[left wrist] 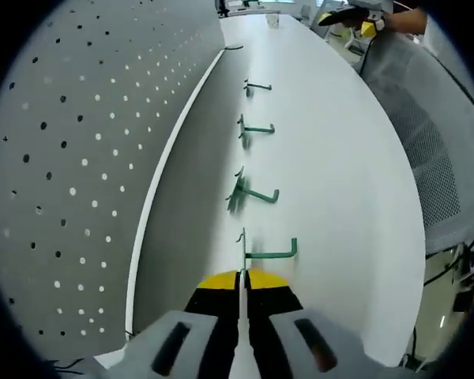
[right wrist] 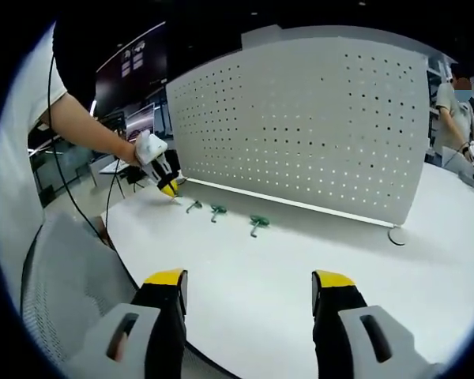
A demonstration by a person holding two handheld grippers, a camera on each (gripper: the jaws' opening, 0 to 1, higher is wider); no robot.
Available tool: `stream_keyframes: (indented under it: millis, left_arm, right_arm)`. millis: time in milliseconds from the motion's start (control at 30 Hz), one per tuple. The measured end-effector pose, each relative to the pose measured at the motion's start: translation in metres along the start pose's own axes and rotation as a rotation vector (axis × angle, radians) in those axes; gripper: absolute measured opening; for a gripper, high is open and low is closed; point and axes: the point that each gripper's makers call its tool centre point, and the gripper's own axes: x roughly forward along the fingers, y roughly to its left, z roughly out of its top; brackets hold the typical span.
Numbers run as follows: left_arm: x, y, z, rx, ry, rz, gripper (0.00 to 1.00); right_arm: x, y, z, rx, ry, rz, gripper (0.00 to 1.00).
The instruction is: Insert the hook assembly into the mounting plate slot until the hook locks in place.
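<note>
Left tongs (left wrist: pixel 242 286): jaws clenched together on the flat stem of the nearest green hook (left wrist: pixel 267 253), at 6 o'clock in the left gripper view. Yellow jaw tips meet around the stem; how deep the grip reaches is hidden by the jaws. These tongs also appear in the right gripper view (right wrist: pixel 168 188) at 10 o'clock, held by a person's hand (right wrist: pixel 144 150), tip down at the table near the board's foot.

Right tongs (right wrist: pixel 249 288): jaws released, wide apart, nothing between them, raised over the near table edge at 6 o'clock.

Count, left gripper view: four green hooks in one row on the white table (left wrist: pixel 340 181). Beyond the gripped one lie the second hook (left wrist: pixel 253 192), third hook (left wrist: pixel 255 129) and fourth hook (left wrist: pixel 257 86), running toward 12 o'clock. Each is apart from the others and near the base of the perforated mounting board (left wrist: pixel 79 142), none seated in it.

Count, right gripper view: three hooks can be made out (right wrist: pixel 193 206), (right wrist: pixel 219 210), (right wrist: pixel 258 223), small and blurred; the gripped one is not distinguishable at the tong tip. One board (right wrist: pixel 300 118) stands upright across the table.

Surroundings: one small round disc (right wrist: pixel 395 235) lies by the board's right corner at 3 o'clock. A second person (right wrist: pixel 457 110) stands at the far right, cut off by the edge. A grey mesh chair back (left wrist: pixel 426 150) borders the table.
</note>
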Motion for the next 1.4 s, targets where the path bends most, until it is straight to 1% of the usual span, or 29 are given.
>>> stream_keyframes:
  millis: [33, 100, 133, 167, 233, 367, 433, 467, 500, 533, 633, 700, 733, 767, 800, 833, 867, 900, 933, 967, 1033, 1100, 1167, 1200, 1333, 1400]
  left_arm:
    - [0.000, 0.000, -0.002, -0.012, 0.008, -0.005, 0.01]
    - [-0.002, 0.004, -0.002, -0.005, 0.003, 0.017, 0.01]
    - [-0.004, 0.007, 0.002, -0.052, -0.018, 0.029, 0.01]
    - [-0.006, 0.007, 0.005, -0.076, -0.035, 0.033, 0.01]
    - [-0.010, 0.009, 0.008, -0.048, -0.043, 0.051, 0.01]
    - [-0.015, 0.009, 0.012, -0.049, -0.059, 0.072, 0.01]
    - [-0.019, 0.010, 0.016, -0.060, -0.077, 0.078, 0.01]
    - [-0.022, 0.012, 0.019, -0.058, -0.093, 0.093, 0.01]
    - [-0.024, 0.012, 0.020, -0.067, -0.099, 0.097, 0.01]
    - [-0.027, 0.014, 0.024, -0.081, -0.123, 0.108, 0.01]
    - [-0.033, 0.017, 0.030, -0.116, -0.156, 0.137, 0.01]
    - [-0.038, 0.019, 0.036, -0.162, -0.197, 0.177, 0.01]
    - [-0.040, 0.020, 0.038, -0.161, -0.211, 0.186, 0.01]
    - [-0.042, 0.021, 0.038, -0.166, -0.211, 0.204, 0.01]
    - [-0.045, 0.023, 0.041, -0.190, -0.237, 0.225, 0.01]
    - [-0.046, 0.022, 0.044, -0.203, -0.256, 0.217, 0.01]
    - [-0.048, 0.021, 0.044, -0.195, -0.249, 0.225, 0.01]
    - [-0.051, 0.021, 0.046, -0.186, -0.253, 0.242, 0.01]
    - [-0.053, 0.019, 0.050, -0.190, -0.270, 0.242, 0.01]
    - [-0.055, 0.019, 0.051, -0.201, -0.277, 0.243, 0.01]
    - [-0.058, 0.021, 0.053, -0.214, -0.297, 0.268, 0.01]
    - [-0.061, 0.020, 0.056, -0.246, -0.322, 0.273, 0.01]
    - [-0.064, 0.020, 0.059, -0.250, -0.339, 0.289, 0.01]
    - [-0.066, 0.018, 0.062, -0.247, -0.349, 0.291, 0.01]
    - [-0.076, 0.015, 0.075, -0.267, -0.414, 0.333, 0.01]
    - [-0.077, 0.011, 0.078, -0.267, -0.428, 0.344, 0.01]
  right_arm:
    - [0.000, 0.000, 0.000, 0.001, -0.001, 0.000, 0.62]
    - [0.000, -0.001, 0.001, 0.005, -0.004, -0.004, 0.62]
    - [-0.001, -0.001, 0.001, 0.012, -0.009, -0.003, 0.62]
    - [-0.001, -0.002, 0.002, 0.015, -0.011, -0.004, 0.62]
    - [-0.001, -0.002, 0.002, 0.013, -0.013, -0.006, 0.62]
    - [-0.001, -0.001, 0.003, 0.011, -0.017, -0.002, 0.62]
    - [-0.001, -0.001, 0.004, 0.021, -0.022, 0.000, 0.62]
    - [-0.001, -0.001, 0.004, 0.024, -0.026, 0.000, 0.62]
    - [-0.002, -0.002, 0.005, 0.026, -0.030, 0.000, 0.62]
    - [-0.002, -0.002, 0.006, 0.031, -0.033, -0.001, 0.62]
    - [-0.002, -0.003, 0.006, 0.036, -0.039, -0.002, 0.62]
    - [-0.003, -0.003, 0.007, 0.036, -0.043, -0.001, 0.62]
    - [-0.003, -0.002, 0.007, 0.036, -0.045, -0.001, 0.62]
    - [-0.003, -0.002, 0.008, 0.036, -0.046, -0.001, 0.62]
    - [-0.003, -0.002, 0.009, 0.045, -0.053, 0.001, 0.62]
    - [-0.004, -0.002, 0.010, 0.050, -0.059, 0.000, 0.62]
    - [-0.004, -0.003, 0.011, 0.046, -0.061, -0.002, 0.62]
    - [-0.004, -0.002, 0.011, 0.043, -0.062, 0.000, 0.62]
    - [-0.004, -0.002, 0.011, 0.043, -0.064, 0.001, 0.62]
    - [-0.004, -0.002, 0.011, 0.042, -0.065, 0.001, 0.62]
    - [-0.005, -0.002, 0.012, 0.044, -0.069, 0.002, 0.62]
    - [-0.005, -0.001, 0.013, 0.044, -0.073, 0.004, 0.62]
    - [-0.005, 0.000, 0.013, 0.043, -0.074, 0.006, 0.62]
    - [-0.005, 0.000, 0.013, 0.044, -0.077, 0.006, 0.62]
    - [-0.007, -0.001, 0.016, 0.043, -0.089, 0.003, 0.62]
    - [-0.008, -0.001, 0.017, 0.047, -0.094, 0.003, 0.62]
